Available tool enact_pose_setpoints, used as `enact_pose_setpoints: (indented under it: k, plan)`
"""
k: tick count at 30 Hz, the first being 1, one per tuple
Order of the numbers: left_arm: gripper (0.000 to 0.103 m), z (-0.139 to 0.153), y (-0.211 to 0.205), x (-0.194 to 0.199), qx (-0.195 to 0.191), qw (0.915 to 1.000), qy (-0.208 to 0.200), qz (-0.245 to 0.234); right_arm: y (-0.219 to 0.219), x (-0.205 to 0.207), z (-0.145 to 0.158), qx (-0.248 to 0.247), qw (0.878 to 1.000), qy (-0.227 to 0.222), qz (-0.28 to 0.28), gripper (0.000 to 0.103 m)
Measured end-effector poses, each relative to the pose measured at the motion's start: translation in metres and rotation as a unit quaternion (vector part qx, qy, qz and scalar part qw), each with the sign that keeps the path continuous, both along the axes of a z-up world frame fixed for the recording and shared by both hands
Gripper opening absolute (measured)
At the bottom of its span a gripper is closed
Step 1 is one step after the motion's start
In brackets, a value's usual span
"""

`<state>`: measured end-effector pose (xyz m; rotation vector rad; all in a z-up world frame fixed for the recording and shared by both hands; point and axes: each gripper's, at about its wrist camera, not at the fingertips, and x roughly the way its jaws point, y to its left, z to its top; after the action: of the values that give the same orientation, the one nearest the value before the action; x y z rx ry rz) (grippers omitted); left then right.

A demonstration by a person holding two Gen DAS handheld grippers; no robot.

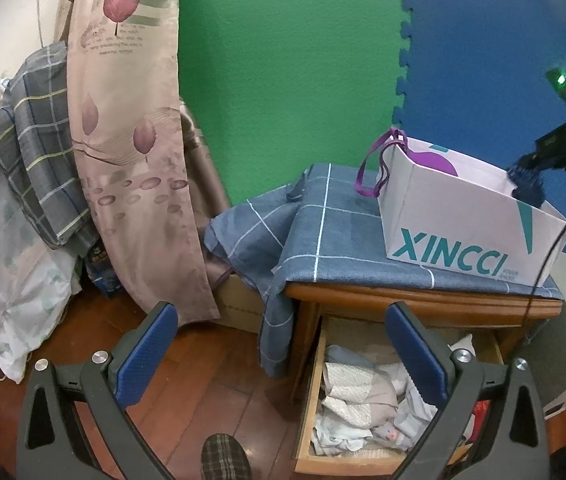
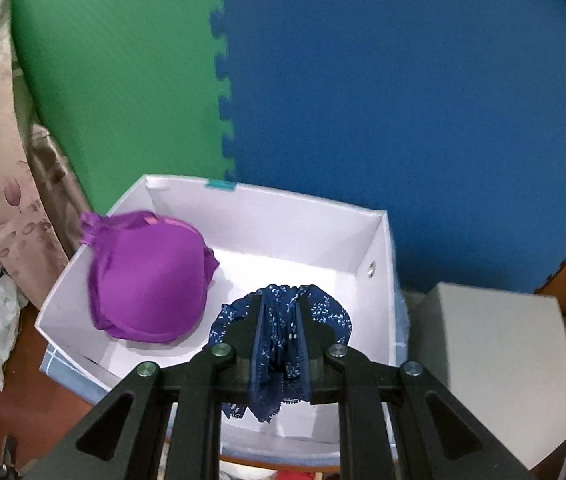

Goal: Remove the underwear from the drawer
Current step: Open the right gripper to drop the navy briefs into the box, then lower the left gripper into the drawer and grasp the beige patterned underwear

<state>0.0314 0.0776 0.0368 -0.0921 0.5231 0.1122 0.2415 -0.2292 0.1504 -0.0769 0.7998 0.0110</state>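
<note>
My right gripper (image 2: 281,304) is shut on dark blue lace underwear (image 2: 283,344) and holds it over the open white box (image 2: 379,248). A purple bra (image 2: 147,276) rests on the box's left wall. In the left wrist view the same white box (image 1: 463,232), marked XINCCI, stands on the nightstand, with the right gripper (image 1: 531,184) and the blue underwear (image 1: 527,190) above its right end. The open wooden drawer (image 1: 307,400) below holds several pale folded garments (image 1: 363,396). My left gripper (image 1: 283,332) is open and empty, above the floor beside the drawer.
A blue checked cloth (image 1: 323,232) covers the nightstand top and hangs off its left side. A floral curtain (image 1: 131,140) and bedding (image 1: 11,240) stand to the left. A grey box (image 2: 495,364) sits right of the white box. A slippered foot (image 1: 225,458) is on the wooden floor.
</note>
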Motion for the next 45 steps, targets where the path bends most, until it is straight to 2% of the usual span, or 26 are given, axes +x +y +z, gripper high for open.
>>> enact_pose_setpoints:
  k: [2, 11, 14, 17, 20, 21, 23, 25, 31, 35, 39, 41, 45]
  plan:
    - [0.103, -0.001, -0.001, 0.001, 0.001, 1.0000, 0.002, -0.002, 0.000, 0.007, -0.016, -0.010, 1.000, 0.009, -0.007, 0.015]
    - [0.103, -0.007, -0.005, 0.007, 0.001, 0.9998, 0.016, -0.007, -0.015, 0.025, -0.060, 0.024, 0.998, 0.054, -0.020, 0.021]
    - [0.103, -0.010, -0.008, 0.011, 0.006, 0.9997, 0.024, -0.005, -0.017, 0.019, -0.055, 0.029, 0.999, 0.035, -0.017, 0.050]
    - [0.103, -0.014, -0.009, 0.013, 0.005, 0.9994, 0.033, -0.006, -0.023, -0.007, -0.026, 0.049, 0.999, -0.017, -0.009, 0.053]
    - [0.103, -0.020, -0.012, 0.016, 0.011, 0.9989, 0.045, -0.008, -0.036, -0.056, 0.003, 0.080, 0.994, -0.075, -0.006, 0.071]
    - [0.103, -0.022, -0.015, 0.017, 0.013, 0.9986, 0.049, -0.011, -0.040, -0.069, 0.006, 0.083, 0.993, -0.086, -0.004, 0.073]
    - [0.103, -0.028, -0.021, 0.020, 0.018, 0.9979, 0.060, -0.017, -0.046, -0.098, 0.005, 0.086, 0.991, -0.105, 0.003, 0.074]
    - [0.103, -0.033, -0.026, 0.023, 0.016, 0.9969, 0.074, -0.023, -0.056, -0.125, -0.008, 0.091, 0.990, -0.106, 0.003, 0.074]
    - [0.103, -0.050, -0.051, 0.036, 0.024, 0.9930, 0.107, -0.042, -0.082, -0.191, -0.065, 0.087, 0.993, -0.082, -0.010, 0.074]
    - [0.103, -0.073, -0.079, 0.050, 0.031, 0.9860, 0.147, -0.071, -0.091, -0.226, -0.104, 0.104, 0.993, -0.055, -0.020, 0.074]
    - [0.103, -0.104, -0.106, 0.066, 0.046, 0.9750, 0.198, -0.089, -0.084, -0.240, -0.134, 0.109, 0.994, -0.021, -0.010, 0.074]
    - [0.103, -0.121, -0.114, 0.078, 0.046, 0.9698, 0.224, -0.085, -0.077, -0.246, -0.137, 0.113, 0.993, -0.016, 0.010, 0.074]
    - [0.103, -0.146, -0.127, 0.097, 0.048, 0.9616, 0.258, -0.080, -0.060, -0.248, -0.143, 0.075, 0.997, -0.013, 0.031, 0.074]
